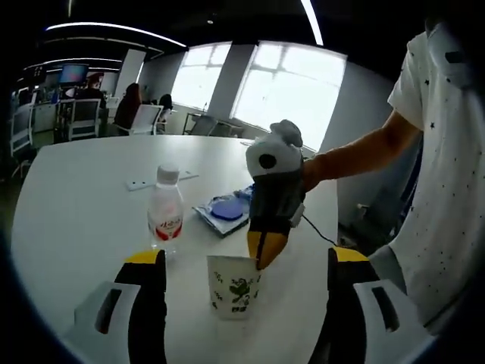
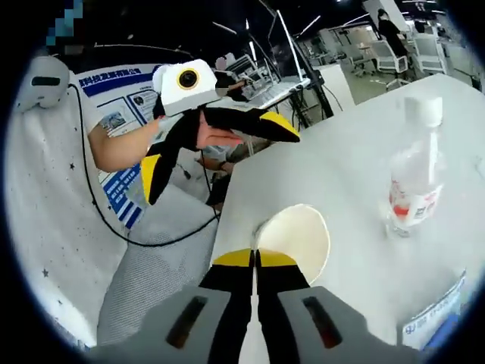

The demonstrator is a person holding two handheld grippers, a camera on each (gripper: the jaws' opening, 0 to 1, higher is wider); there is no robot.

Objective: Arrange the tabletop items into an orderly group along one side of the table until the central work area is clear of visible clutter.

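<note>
A white paper cup with a dark leaf print stands upright near the table's edge. My right gripper comes down from the right and is shut on the cup's rim. In the right gripper view its yellow tips meet at the rim of the cup. My left gripper is open wide, its jaws on either side of the cup and not touching it. From the other hand, the left gripper hangs open above the table's edge. A clear water bottle with a red label stands left of the cup.
A blue-and-white packet lies behind the cup, and a flat white strip lies farther back on the white table. The bottle and the packet sit right of the cup. A person's arm and shirt stand at the table's edge.
</note>
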